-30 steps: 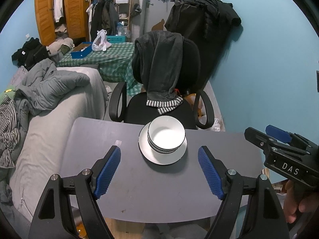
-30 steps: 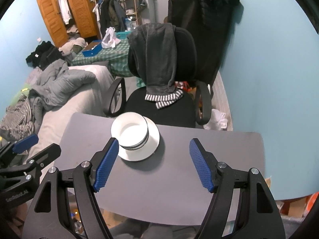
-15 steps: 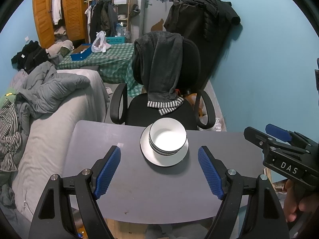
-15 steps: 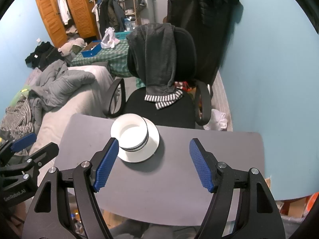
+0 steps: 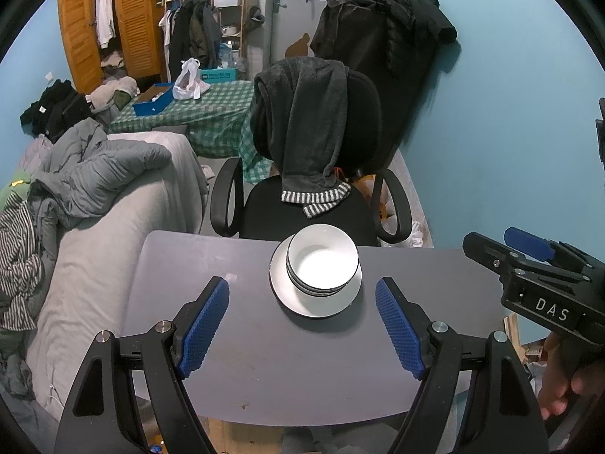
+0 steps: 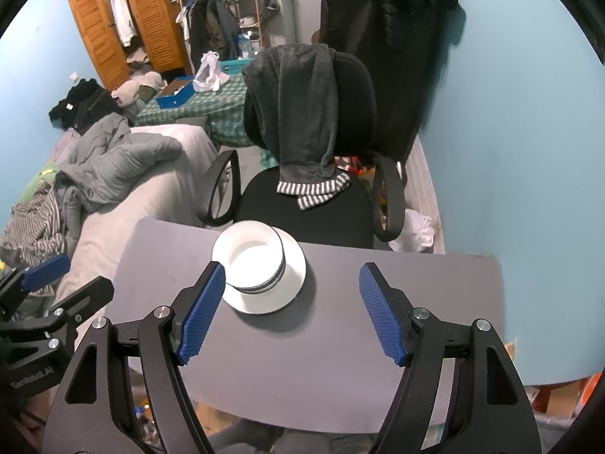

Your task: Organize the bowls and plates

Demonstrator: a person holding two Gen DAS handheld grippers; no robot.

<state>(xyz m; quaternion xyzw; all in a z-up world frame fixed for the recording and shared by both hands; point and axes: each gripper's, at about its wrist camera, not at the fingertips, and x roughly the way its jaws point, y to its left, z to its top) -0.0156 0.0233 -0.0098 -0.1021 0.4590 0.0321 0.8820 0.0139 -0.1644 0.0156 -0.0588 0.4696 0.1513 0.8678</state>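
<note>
Left wrist view: stacked bowls (image 5: pixel 322 261) lie beyond the spread, empty fingers (image 5: pixel 206 325).

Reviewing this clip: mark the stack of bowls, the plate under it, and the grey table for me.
stack of bowls (image 5: pixel 322 265), left wrist view, inside of the top bowl.
plate (image 5: pixel 321 308), left wrist view, bare near rim.
grey table (image 6: pixel 332 348), right wrist view, bare top between the right gripper's fingers.
</note>
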